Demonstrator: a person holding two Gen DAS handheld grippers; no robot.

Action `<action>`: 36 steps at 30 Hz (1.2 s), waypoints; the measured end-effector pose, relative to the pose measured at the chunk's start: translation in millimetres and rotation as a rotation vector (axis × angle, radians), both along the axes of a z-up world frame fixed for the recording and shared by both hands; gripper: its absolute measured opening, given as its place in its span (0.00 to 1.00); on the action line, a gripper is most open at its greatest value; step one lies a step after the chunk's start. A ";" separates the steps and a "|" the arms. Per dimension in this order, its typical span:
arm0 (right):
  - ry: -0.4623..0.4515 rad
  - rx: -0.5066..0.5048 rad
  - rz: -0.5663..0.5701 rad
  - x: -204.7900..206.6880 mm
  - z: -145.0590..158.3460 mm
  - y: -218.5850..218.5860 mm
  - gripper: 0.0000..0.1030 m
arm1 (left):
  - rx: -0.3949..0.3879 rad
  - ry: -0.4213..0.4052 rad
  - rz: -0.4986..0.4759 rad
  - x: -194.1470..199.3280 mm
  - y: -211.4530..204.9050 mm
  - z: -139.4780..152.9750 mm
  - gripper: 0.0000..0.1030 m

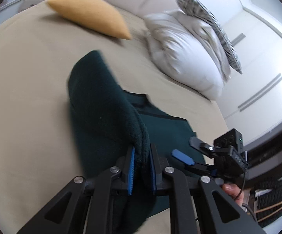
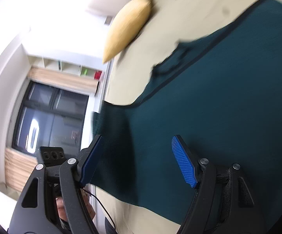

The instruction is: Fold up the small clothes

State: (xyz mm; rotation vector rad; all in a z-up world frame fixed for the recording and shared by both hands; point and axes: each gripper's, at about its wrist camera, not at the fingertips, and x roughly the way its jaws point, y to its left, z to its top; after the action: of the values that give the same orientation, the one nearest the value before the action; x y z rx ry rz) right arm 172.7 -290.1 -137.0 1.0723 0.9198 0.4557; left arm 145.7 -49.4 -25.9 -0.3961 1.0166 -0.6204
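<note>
A dark green garment (image 1: 100, 105) lies on the beige bed (image 1: 27, 74). My left gripper (image 1: 141, 156) is shut on a bunched fold of it and holds that edge lifted above the flat part. In the left wrist view my right gripper (image 1: 187, 150) is to the right, open, just over the flat cloth. In the right wrist view the garment (image 2: 218, 97) spreads flat with a dark trimmed edge, and my right gripper (image 2: 137, 156) is open and empty over it, blue pads wide apart.
A yellow cushion (image 1: 90, 15) lies at the far left of the bed, also in the right wrist view (image 2: 129, 23). White and striped pillows (image 1: 187, 46) lean at the headboard. The bed's right edge, a dark unit (image 1: 273, 146) and white wardrobe doors (image 1: 261, 78) are beyond.
</note>
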 end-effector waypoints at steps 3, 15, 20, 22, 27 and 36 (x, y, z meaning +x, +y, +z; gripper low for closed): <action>0.020 0.016 -0.048 -8.5 -10.2 -40.4 0.69 | -0.004 0.006 -0.072 0.5 -64.8 -18.9 0.14; 0.076 0.071 -0.018 0.8 -32.9 -70.2 0.68 | -0.131 -0.024 -0.180 -51.0 -97.4 -25.0 0.39; 0.122 0.000 0.041 9.7 -28.3 -50.4 0.69 | -0.152 -0.126 -0.112 -79.2 -43.2 -4.8 0.39; 0.157 -0.040 0.056 14.6 -26.7 -45.7 0.69 | -0.137 -0.124 -0.052 -75.9 -21.6 -10.9 0.39; 0.215 -0.153 0.117 31.1 -16.4 -23.3 0.69 | -0.094 -0.090 -0.010 -69.9 -0.4 -30.7 0.39; 0.193 -0.338 0.128 34.7 -8.5 -6.7 0.11 | -0.068 -0.100 -0.044 -73.9 -13.5 -31.1 0.38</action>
State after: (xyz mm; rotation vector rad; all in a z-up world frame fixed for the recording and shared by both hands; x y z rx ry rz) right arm 207.3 -296.8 -145.5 0.7597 1.1939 0.2903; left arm 71.8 -62.9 -57.0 -0.3992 0.9128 -0.7085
